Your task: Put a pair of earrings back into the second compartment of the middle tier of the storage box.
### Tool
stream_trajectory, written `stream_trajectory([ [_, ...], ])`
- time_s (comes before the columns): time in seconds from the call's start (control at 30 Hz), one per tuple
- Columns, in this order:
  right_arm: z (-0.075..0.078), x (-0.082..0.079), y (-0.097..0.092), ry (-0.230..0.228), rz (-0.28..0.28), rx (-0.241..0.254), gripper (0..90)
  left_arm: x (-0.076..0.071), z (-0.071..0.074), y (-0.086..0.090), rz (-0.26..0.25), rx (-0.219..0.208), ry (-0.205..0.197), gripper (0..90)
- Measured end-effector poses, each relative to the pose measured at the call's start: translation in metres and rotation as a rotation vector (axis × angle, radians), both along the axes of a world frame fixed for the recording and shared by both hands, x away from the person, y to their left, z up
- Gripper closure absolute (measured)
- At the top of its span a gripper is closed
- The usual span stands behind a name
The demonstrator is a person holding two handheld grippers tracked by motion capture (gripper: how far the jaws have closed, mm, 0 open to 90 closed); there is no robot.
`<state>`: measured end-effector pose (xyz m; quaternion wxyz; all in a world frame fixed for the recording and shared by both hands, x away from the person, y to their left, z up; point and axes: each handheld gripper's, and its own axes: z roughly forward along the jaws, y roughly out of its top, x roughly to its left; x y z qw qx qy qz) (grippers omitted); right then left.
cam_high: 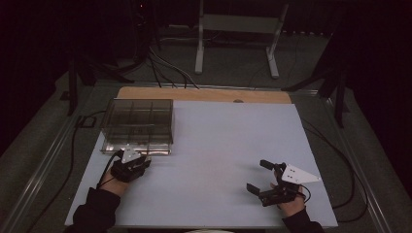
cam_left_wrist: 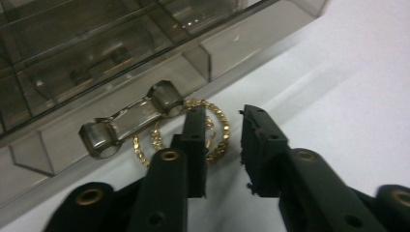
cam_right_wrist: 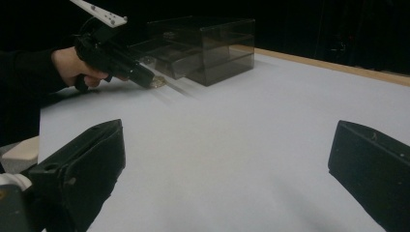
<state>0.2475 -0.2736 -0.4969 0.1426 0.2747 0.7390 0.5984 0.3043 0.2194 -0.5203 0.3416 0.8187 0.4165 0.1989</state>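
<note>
A gold chain bracelet (cam_left_wrist: 226, 130) lies on the white sheet against the front of a smoky clear drawer box (cam_high: 138, 124), just below its clear bar handle (cam_left_wrist: 130, 118). My left gripper (cam_left_wrist: 222, 113) points at it with its jaws set narrow but apart. The left jaw rests over the bracelet's loop, the right arc of the chain lies in the gap, and the pads do not press on it. In the high view the left gripper (cam_high: 145, 160) sits at the box's front edge. My right gripper (cam_high: 257, 175) hovers wide open at the near right, with nothing between its fingers (cam_right_wrist: 96, 159).
The white sheet (cam_high: 218, 145) covers most of the table, with a wooden strip (cam_high: 204, 94) along the far edge. The box (cam_right_wrist: 212, 43) has several compartments. Beyond the table stand a white frame (cam_high: 238, 24), cables and dark stands on the floor.
</note>
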Motion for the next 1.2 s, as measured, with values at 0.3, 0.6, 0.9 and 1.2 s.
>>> stream_trajectory([
  [0.3,0.0,0.0,0.001,0.003,0.003,-0.005,0.0,0.001,0.001,0.003,-0.036,-0.007,-0.034,66.1],
  [0.6,-0.001,0.0,0.001,0.011,0.006,-0.016,0.0,0.008,-0.005,0.007,-0.025,-0.028,0.017,72.9],
  [0.9,0.0,0.0,0.0,0.006,0.003,-0.014,0.0,0.005,-0.002,0.008,-0.032,-0.029,0.014,87.7],
  [1.2,0.0,0.0,0.0,0.012,0.001,-0.009,0.0,-0.003,0.01,0.009,-0.05,-0.058,-0.005,88.2],
])
